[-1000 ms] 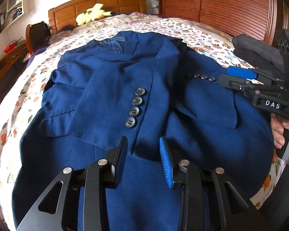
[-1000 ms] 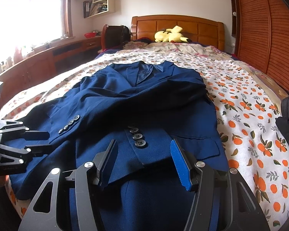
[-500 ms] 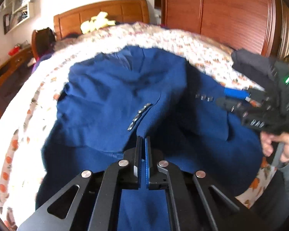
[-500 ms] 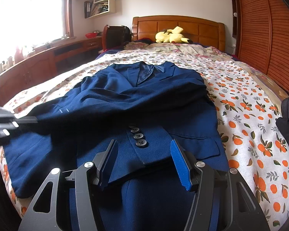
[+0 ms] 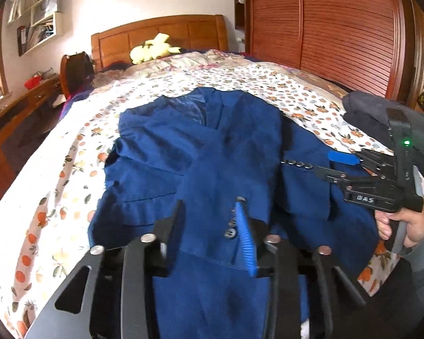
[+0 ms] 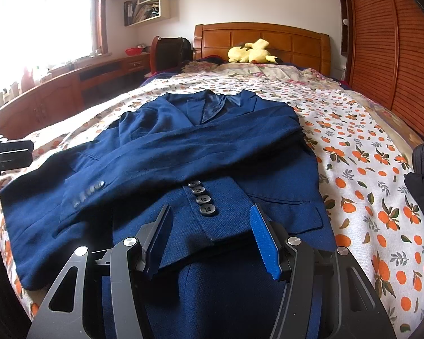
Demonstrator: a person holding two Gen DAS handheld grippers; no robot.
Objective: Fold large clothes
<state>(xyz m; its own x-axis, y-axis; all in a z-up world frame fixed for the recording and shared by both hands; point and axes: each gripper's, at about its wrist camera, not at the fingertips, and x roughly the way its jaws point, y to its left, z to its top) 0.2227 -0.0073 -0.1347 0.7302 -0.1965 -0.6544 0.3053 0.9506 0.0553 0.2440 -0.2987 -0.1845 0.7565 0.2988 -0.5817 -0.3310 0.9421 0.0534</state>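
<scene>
Bedspread (image 6: 367, 147) under blue jacket (image 6: 198, 147), hem cut off.

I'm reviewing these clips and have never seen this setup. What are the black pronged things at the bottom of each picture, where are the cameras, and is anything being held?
No robot here: a person carries a handheld claw in each hand, and a fisheye camera on each looks along its fingers. One picture is from the left claw, whose jaws are opening with nothing pinched. The other is from the right claw, open above a sleeve cuff. A blue suit jacket lies on the bed, sleeves folded across its front. In the left view, the person's hand holds the right claw. Neither claw holds anything.
</scene>
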